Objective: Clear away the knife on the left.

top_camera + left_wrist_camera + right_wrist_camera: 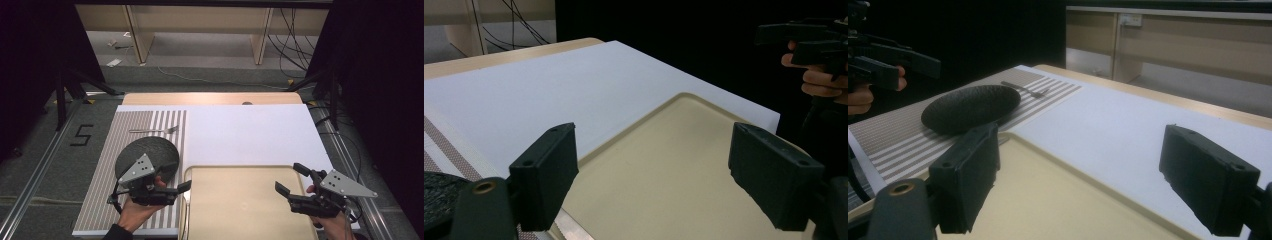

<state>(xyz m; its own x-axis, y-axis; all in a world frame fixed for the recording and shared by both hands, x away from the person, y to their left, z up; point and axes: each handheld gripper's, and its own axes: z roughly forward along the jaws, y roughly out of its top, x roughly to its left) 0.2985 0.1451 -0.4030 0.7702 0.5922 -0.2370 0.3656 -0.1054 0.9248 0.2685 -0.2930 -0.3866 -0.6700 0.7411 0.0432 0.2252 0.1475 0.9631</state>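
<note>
Beige tray (240, 205) lies at the table's near edge, long axis running away from the person; left gripper (187, 185) gapes over its left rim, right gripper (292, 179) gapes over its right side, both empty

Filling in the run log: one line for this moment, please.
left gripper: open, beside round black plate | right gripper: open, over beige plastic tray | slim metal fork: on striped placemat

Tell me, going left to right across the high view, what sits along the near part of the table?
Striped mat → left gripper → beige tray → right gripper.
</note>
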